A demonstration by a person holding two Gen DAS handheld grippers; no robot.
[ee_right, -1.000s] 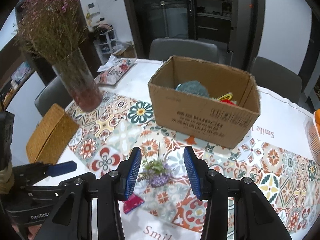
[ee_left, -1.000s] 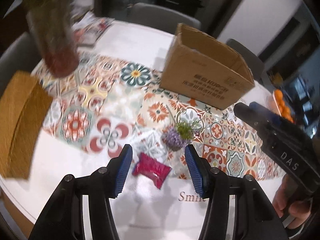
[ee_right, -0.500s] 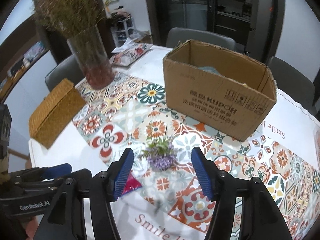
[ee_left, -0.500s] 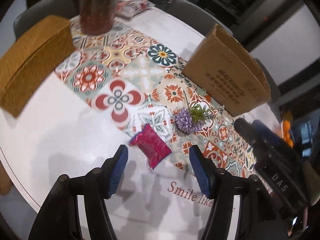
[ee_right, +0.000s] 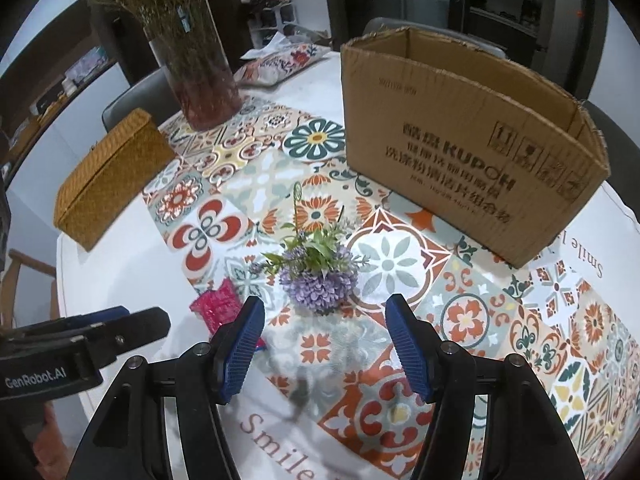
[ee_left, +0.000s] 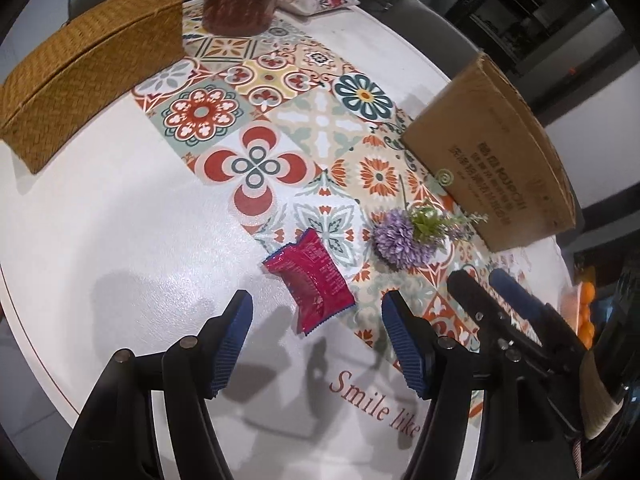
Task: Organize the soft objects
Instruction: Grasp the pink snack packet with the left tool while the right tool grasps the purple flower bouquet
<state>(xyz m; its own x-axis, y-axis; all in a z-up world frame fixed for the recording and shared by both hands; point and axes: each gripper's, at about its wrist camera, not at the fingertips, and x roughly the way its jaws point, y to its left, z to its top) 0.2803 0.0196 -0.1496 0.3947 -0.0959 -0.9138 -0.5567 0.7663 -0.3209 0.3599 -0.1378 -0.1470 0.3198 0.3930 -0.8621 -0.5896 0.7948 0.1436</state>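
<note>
Both jaws stand wide and empty. The left gripper (ee_left: 316, 340) hovers nearest the red snack packet (ee_left: 310, 278), lying just beyond, long axis running near-to-far. The right gripper (ee_right: 324, 344) faces the purple artificial flower (ee_right: 318, 280); the cardboard box (ee_right: 460, 152) sits far right on the desk (ee_left: 120, 220).

glossy crinkled foil packet (ee_left: 311, 280), matt corrugated cardboard box (ee_right: 472, 152), woven wicker box (ee_left: 88, 68)

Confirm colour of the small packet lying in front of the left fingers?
Magenta-red, crinkled foil look, with serrated ends: the packet shows best in the left wrist view.
</note>
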